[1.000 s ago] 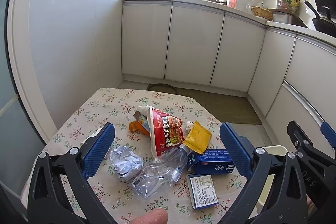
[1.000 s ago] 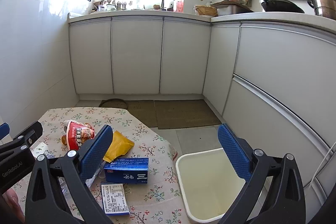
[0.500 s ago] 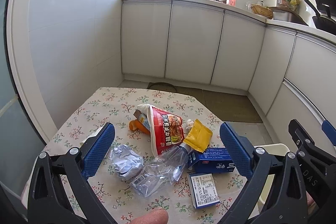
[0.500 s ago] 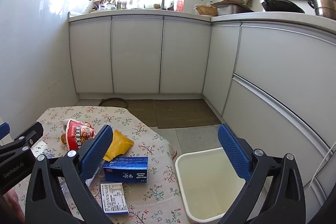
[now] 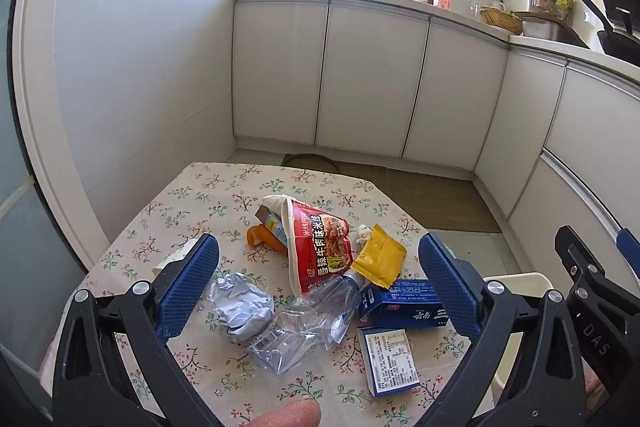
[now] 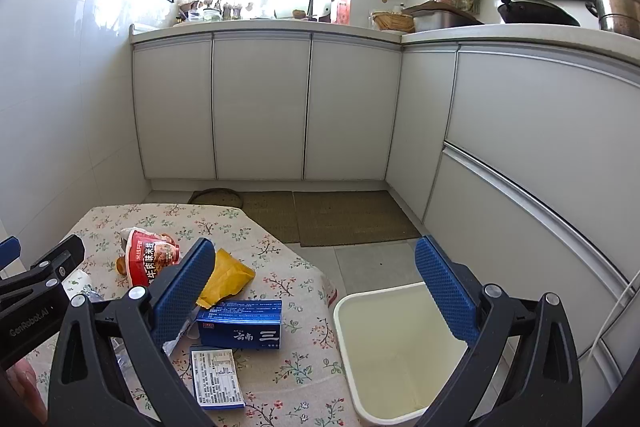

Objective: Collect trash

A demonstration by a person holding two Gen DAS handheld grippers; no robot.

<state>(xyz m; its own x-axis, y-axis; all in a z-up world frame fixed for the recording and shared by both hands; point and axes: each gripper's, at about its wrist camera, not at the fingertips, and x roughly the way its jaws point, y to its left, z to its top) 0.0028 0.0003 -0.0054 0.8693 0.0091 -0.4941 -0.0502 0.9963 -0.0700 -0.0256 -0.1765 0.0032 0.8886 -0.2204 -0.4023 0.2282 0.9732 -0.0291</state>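
Note:
Trash lies on a floral-cloth table (image 5: 208,195): a red noodle packet (image 5: 320,247), a yellow sachet (image 5: 380,259), a crumpled paper ball (image 5: 240,303), a crushed clear plastic bottle (image 5: 304,323), a blue box (image 5: 400,307), a small flat box with a white label (image 5: 390,355) and an orange scrap (image 5: 260,237). My left gripper (image 5: 318,283) is open and empty above the pile. My right gripper (image 6: 312,295) is open and empty, above the table's right edge, with the blue box (image 6: 242,323) and the white bin (image 6: 400,351) below it.
White kitchen cabinets (image 5: 372,79) line the back and right. Brown mats (image 6: 340,215) cover the floor behind the table. The bin stands on the floor against the table's right side. A pan (image 6: 532,11) and a pot (image 6: 616,3) sit on the counter.
Both grippers have shifted only slightly; the view has barely moved. The trash lies as before.

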